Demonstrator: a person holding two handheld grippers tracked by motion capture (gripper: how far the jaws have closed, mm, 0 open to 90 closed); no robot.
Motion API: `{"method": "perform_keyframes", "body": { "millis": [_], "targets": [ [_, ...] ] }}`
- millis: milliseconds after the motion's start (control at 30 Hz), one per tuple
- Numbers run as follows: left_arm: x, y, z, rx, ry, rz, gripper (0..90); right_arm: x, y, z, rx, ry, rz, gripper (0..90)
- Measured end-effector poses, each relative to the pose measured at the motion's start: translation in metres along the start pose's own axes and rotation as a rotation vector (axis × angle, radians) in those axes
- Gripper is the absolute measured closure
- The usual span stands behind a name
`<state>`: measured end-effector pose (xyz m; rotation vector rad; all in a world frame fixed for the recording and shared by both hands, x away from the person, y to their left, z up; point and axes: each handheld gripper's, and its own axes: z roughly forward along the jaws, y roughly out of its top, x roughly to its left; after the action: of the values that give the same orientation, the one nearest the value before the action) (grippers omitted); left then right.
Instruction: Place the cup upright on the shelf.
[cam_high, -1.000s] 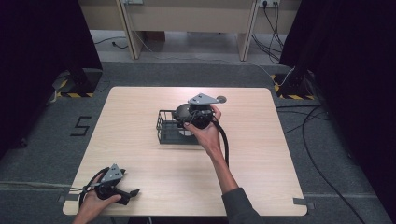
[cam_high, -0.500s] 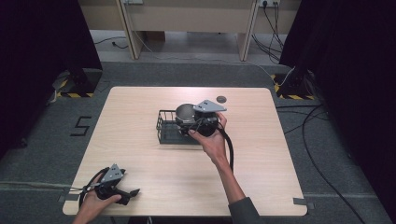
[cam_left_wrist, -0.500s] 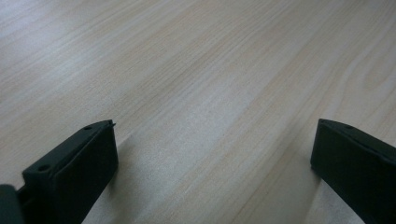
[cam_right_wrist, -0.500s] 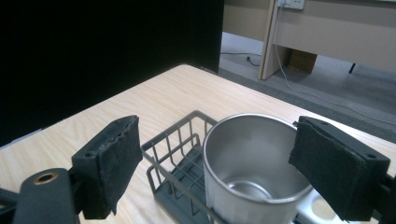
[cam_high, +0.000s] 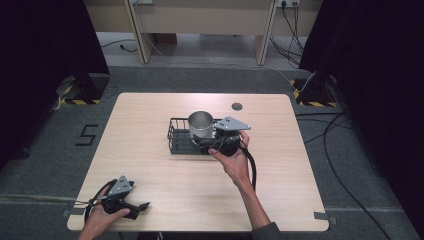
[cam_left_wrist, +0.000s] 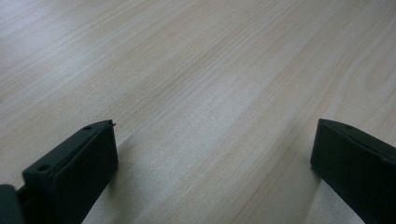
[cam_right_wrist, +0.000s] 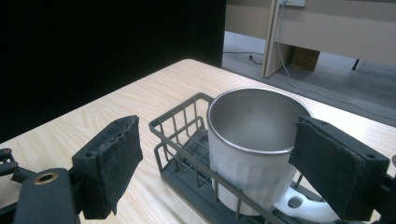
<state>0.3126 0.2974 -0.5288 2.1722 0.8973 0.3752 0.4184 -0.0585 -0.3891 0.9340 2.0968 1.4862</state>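
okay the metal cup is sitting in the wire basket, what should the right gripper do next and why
Probably back the right gripper away. Its jaws stand open either side of the metal cup, which sits upright in the wire basket, so the placing looks done.

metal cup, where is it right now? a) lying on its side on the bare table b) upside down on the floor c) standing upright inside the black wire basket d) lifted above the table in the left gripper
c: the metal cup stands upright with its open mouth up inside the black wire basket, and the right gripper has its jaws spread wide, one on each side of it.
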Motion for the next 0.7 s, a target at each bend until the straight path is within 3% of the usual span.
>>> {"method": "perform_keyframes", "body": {
  "millis": [233,700],
  "targets": [
    [0.0,0.0,0.0,0.0,0.0,0.0,0.0,0.006,-0.006,-0.014,-0.006,-0.004,-0.015,16.3],
    [0.0,0.0,0.0,0.0,0.0,0.0,0.0,0.006,-0.03,-0.033,-0.021,0.005,0.017,16.7]
  ]
}}
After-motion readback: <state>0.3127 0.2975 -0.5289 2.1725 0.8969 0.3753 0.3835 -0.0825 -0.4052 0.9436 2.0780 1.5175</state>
